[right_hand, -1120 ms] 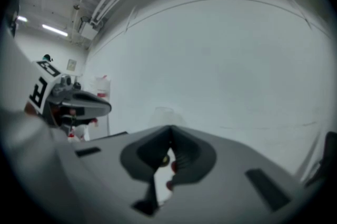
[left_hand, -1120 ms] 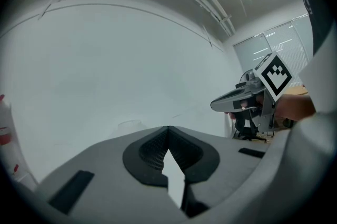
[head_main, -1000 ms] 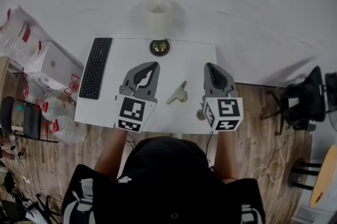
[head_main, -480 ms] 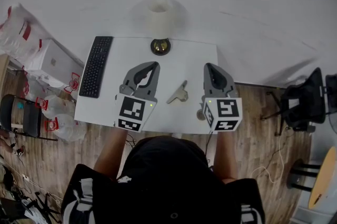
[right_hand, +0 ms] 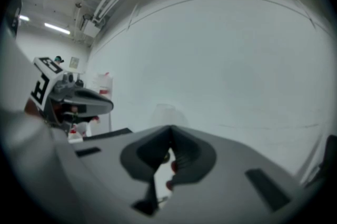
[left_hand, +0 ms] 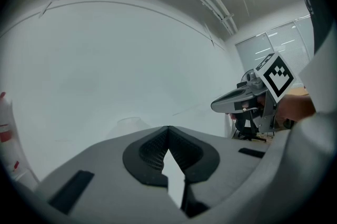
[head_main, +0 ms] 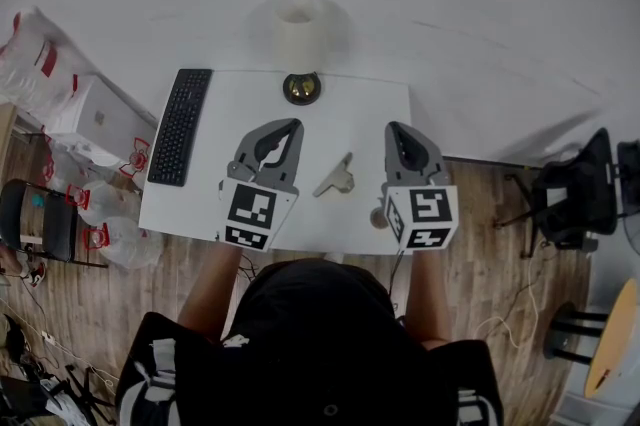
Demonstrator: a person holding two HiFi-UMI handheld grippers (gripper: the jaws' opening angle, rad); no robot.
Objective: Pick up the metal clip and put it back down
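Note:
The metal clip point(head_main: 336, 178) is a pale, angled piece lying on the white table point(head_main: 350, 114), midway between my two grippers. Left of it, my left gripper point(head_main: 293, 126) hovers with its tips together and nothing between them; the left gripper view shows the same shut jaws point(left_hand: 168, 131). Right of the clip, my right gripper point(head_main: 395, 128) is also shut and empty, its tips meeting point(right_hand: 169, 131). Neither gripper touches the clip. Each gripper view shows the other gripper off to the side and not the clip.
A black keyboard point(head_main: 181, 127) lies along the table's left side. A lamp with a white shade point(head_main: 301, 29) and brass base point(head_main: 302, 88) stands at the back edge. White bags point(head_main: 95, 114) sit on the floor at left, a black chair point(head_main: 575, 194) at right.

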